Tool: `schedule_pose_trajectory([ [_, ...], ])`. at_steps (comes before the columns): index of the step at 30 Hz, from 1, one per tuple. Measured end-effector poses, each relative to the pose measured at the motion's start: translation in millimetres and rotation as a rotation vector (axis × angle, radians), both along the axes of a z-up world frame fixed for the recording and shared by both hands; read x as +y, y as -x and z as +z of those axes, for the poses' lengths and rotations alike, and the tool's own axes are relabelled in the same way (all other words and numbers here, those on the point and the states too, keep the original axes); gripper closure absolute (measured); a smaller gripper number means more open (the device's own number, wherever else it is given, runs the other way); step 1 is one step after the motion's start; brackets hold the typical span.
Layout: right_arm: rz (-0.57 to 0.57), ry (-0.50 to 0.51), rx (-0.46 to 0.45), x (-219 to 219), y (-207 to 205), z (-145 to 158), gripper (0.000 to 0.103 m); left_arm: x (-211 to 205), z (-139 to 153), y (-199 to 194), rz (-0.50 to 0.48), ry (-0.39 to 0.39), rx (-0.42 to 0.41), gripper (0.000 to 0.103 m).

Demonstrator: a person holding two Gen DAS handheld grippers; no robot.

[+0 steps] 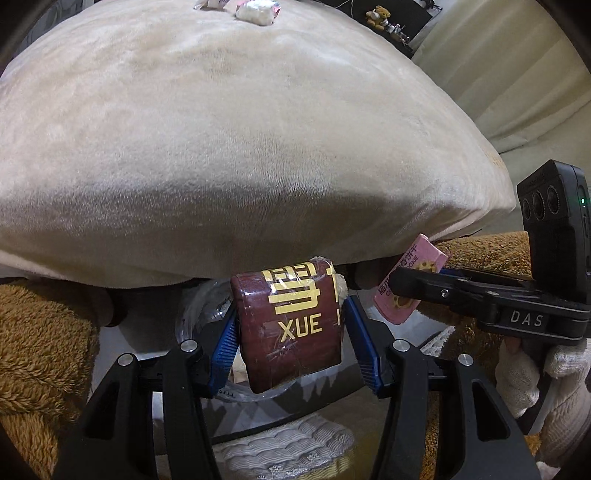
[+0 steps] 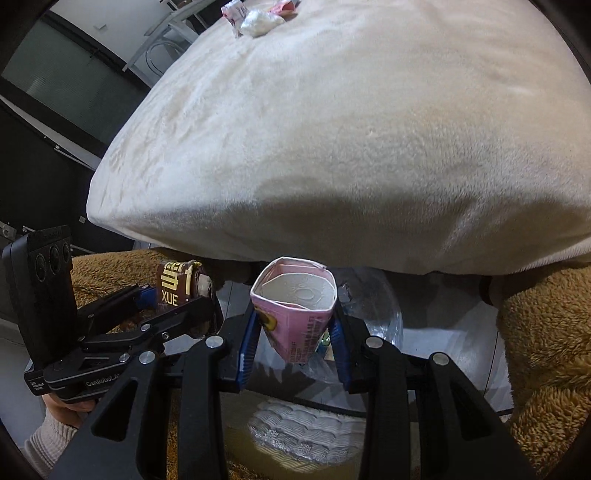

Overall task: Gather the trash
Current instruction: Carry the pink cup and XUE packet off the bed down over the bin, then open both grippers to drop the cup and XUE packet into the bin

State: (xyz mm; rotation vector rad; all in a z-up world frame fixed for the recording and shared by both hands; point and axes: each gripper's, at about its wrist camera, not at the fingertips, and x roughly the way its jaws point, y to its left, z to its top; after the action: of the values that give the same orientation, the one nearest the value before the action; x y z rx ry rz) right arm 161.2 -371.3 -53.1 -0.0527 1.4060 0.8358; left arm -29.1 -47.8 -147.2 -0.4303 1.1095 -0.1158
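Two pieces of trash are held at once. At lower centre of the left wrist view, the left gripper [image 1: 290, 334] clamps a brown wrapper [image 1: 291, 325] printed "XUE" in gold between its blue pads [image 1: 225, 347]. At lower centre of the right wrist view, the right gripper [image 2: 295, 341] squeezes an opened pink carton [image 2: 295, 314], its white inside facing up. Both hang just under the front edge of a beige cushion [image 1: 240, 129], with a clear plastic bag [image 2: 380, 314] behind and below them. Brown fleece [image 1: 40, 332] lies on either side. More trash sits at the top of the frame on the cushion: a white crumpled wad [image 2: 260, 22] beside small pink wrappers [image 2: 232, 11].
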Motion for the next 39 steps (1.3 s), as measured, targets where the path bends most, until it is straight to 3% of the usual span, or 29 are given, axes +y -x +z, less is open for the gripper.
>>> schedule_pose_trajectory([
  [16,0.027,0.155,0.176,17.6,-1.6,-48.2,0.067,-1.1,-54.7,-15.1,-0.022,0.027,0.252,0.049],
  [32,0.039,0.227,0.216,23.5,0.5,-60.6,0.066,-3.6,-74.9,-15.9,-0.047,0.025,0.350,0.049],
  [39,0.025,0.228,0.209,21.7,-1.7,-59.5,0.065,-2.6,-71.9,-15.6,-0.044,-0.001,0.344,0.047],
])
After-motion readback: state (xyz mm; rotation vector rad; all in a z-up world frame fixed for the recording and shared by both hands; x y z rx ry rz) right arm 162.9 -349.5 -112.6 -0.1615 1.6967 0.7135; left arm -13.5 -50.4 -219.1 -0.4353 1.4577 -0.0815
